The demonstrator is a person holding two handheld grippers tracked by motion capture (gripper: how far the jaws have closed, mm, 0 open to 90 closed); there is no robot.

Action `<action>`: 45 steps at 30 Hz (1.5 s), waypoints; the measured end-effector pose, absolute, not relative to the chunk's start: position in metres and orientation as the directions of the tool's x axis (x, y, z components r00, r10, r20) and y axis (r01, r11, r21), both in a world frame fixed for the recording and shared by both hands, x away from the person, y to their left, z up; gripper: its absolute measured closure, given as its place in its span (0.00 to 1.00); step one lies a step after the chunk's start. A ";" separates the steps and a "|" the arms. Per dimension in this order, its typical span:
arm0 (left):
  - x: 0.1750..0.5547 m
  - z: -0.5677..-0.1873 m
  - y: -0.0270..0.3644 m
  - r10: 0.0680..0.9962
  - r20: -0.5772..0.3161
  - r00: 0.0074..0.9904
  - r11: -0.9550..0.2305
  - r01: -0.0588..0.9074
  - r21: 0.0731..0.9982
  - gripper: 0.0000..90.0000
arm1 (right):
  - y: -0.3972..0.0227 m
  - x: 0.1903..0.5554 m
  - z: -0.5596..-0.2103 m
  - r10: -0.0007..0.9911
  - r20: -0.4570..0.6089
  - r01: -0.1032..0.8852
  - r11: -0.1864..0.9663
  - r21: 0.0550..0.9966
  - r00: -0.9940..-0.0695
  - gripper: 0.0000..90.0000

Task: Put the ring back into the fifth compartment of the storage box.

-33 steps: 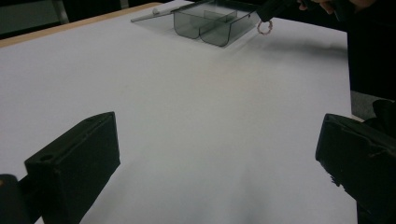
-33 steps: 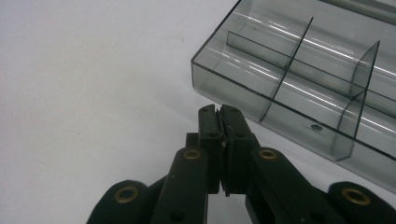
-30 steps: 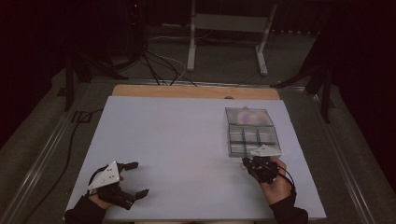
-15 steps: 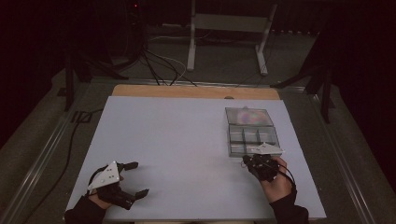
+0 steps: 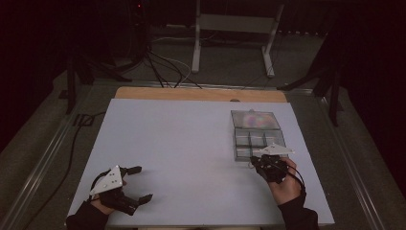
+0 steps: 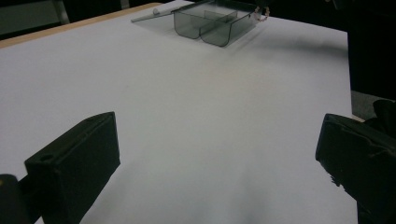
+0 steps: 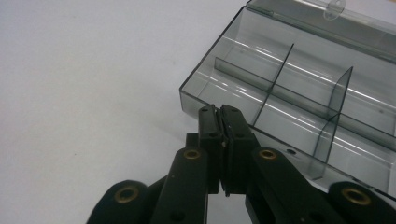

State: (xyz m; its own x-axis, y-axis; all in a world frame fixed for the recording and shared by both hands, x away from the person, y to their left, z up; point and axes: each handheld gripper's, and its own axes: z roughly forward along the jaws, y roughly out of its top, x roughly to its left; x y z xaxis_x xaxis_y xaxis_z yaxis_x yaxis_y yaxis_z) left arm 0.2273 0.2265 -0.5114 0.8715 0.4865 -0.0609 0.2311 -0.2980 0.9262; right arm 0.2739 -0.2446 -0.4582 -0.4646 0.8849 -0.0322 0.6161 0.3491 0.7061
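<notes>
Organizer box [image 7: 299, 93] lies directly ahead of the right gripper [image 7: 219, 114], whose fingers are pressed together with nothing visibly between them, tips just at the box's near corner wall. Its long axis runs away toward the open lid [image 5: 254, 120]. Across the surface [image 5: 182, 143], well apart, the left gripper [image 5: 135, 183] holds its fingers wide and empty.

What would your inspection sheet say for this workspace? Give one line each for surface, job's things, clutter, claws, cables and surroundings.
Surface: white table, wooden strip at its far edge.
Job's things: clear compartment box, lid open and lying flat behind it; compartments look empty.
Clutter: nothing seen.
Claws: left claw open, near the table's front left; right claw shut at the box's near corner; whether it grips anything cannot be told.
Cables: black cables on the floor beyond the table.
Surroundings: dark room, white stand behind.
</notes>
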 end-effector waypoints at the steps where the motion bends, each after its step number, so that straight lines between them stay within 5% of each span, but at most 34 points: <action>1: 0.227 -0.511 0.227 0.486 -0.061 0.872 -0.298 0.231 0.926 0.01 | -0.245 0.274 -0.458 0.886 -0.032 0.616 0.347 0.707 -0.462 0.98; 45: 0.227 -0.511 0.227 0.487 -0.058 0.872 -0.301 0.230 0.926 0.01 | -0.268 0.311 -0.447 0.929 -0.021 0.630 0.267 0.729 -0.370 0.98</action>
